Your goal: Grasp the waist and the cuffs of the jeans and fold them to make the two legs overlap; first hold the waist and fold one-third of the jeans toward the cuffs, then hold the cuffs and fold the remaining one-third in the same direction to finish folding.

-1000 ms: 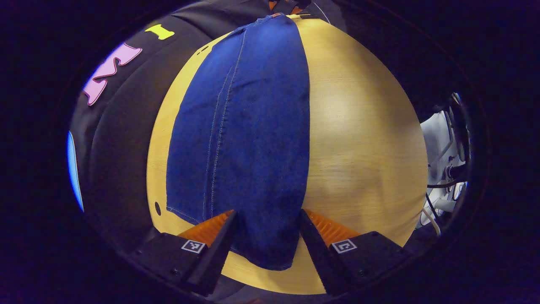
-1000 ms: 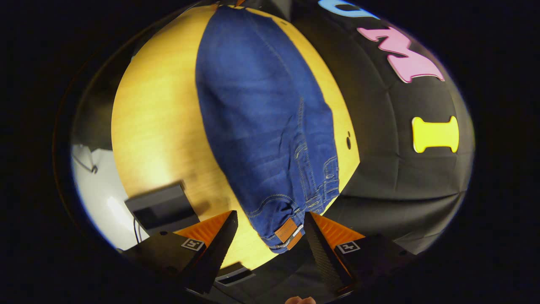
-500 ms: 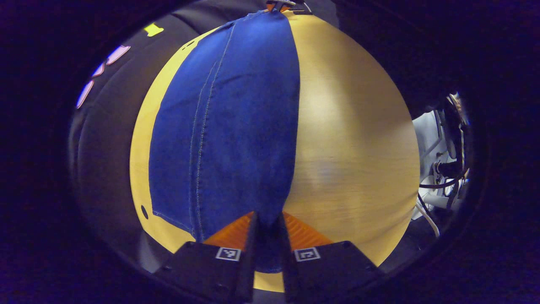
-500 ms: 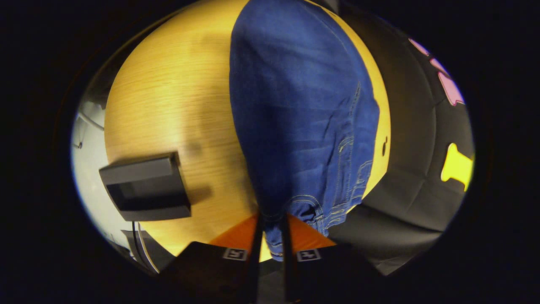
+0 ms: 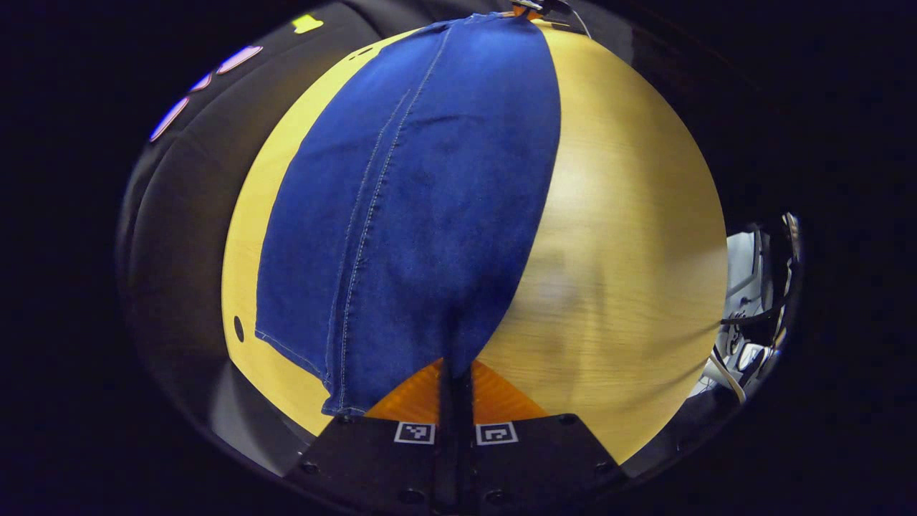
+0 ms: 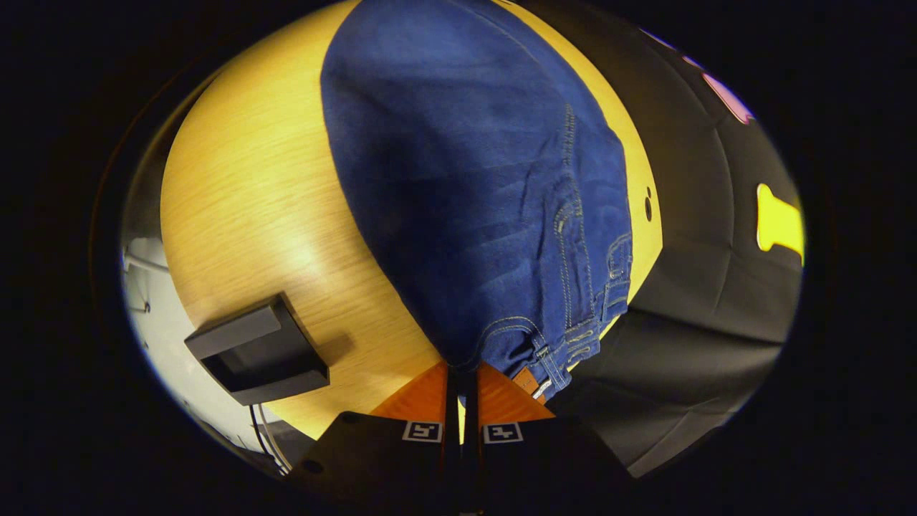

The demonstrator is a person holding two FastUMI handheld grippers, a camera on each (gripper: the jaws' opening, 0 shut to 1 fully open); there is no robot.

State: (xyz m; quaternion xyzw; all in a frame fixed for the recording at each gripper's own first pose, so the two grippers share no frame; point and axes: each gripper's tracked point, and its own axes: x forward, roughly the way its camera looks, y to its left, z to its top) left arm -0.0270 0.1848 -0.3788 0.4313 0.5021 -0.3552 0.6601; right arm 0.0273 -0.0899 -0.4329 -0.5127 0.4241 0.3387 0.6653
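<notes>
I am working in a recording booth, not a home — black cloth wall (image 6: 688, 287) hangs close behind a bare pale wooden table (image 5: 630, 236). A black box-like device (image 6: 254, 351) sits at the table's edge with a cable, and white equipment with cables (image 5: 752, 315) stands beside it — a lab-style setup.

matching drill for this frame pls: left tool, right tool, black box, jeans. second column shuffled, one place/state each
Column 1:
1. left tool
2. right tool
3. black box
4. jeans

Column 2:
A. stretched lengthwise along the wooden table
B. shut on the cuff end
C. shut on the waist end, by the belt loops
D. sits on the table edge, apart from the denim

Pairs: 1-B, 2-C, 3-D, 4-A
</notes>
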